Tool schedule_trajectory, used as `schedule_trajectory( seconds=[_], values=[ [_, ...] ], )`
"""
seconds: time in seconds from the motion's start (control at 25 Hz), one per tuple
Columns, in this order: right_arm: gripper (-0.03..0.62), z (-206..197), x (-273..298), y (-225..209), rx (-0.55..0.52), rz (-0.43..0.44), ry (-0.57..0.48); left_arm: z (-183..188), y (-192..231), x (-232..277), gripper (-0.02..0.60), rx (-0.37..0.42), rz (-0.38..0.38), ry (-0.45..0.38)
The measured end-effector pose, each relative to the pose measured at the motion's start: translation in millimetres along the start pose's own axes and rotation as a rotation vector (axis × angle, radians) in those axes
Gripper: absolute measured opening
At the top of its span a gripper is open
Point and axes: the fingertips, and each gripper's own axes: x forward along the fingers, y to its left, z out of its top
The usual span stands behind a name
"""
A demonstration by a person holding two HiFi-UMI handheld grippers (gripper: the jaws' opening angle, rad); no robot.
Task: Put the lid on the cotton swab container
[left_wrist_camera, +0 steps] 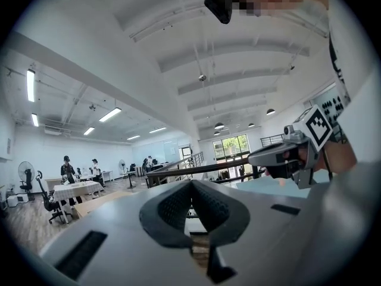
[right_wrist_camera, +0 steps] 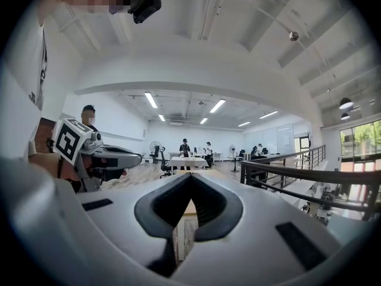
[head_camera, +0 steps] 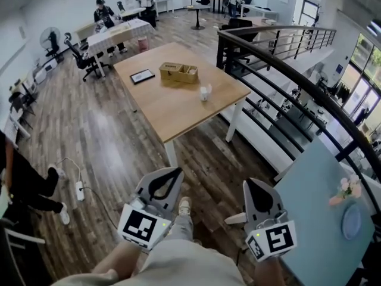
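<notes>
No legible text; coded square markers on left gripper point(head_camera: 177, 172), right gripper point(head_camera: 250, 184).

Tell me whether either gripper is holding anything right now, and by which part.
Nothing is held. The left gripper and the right gripper each have their jaws shut together with nothing between them, and both are away from the wooden table.

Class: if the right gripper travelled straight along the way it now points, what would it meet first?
Nothing close: open air first, then probably the wooden table seen just beyond the shut right gripper. Depth is unclear.
</notes>
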Motion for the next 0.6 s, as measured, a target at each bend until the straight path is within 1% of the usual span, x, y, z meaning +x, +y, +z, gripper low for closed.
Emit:
schedule_trajectory(
  seconds=[0.08, 0.24, 0.36, 0.6],
  values=[
    [0.026, -3, 18, -7, -0.002, 0.004, 0.008, -2, 11, 14, 0.021, -0.009, -0.002, -0.002],
    [0.026, -4, 62, -21, -0.004, 0.02, 0.01, -14, 42, 48, 0.023, -0.014, -0.014, 0.02],
    [0.026, 0, 100, -33, -0.008, 0.033, 0.012, -17, 70, 77, 0.022, -0.019, -0.025, 0.013],
    [0.026, 8, 180, -61, -0.015, 0.007, 0.045, -22, 131, 138, 0.023, -0.026, -0.054, 0.024]
  ],
)
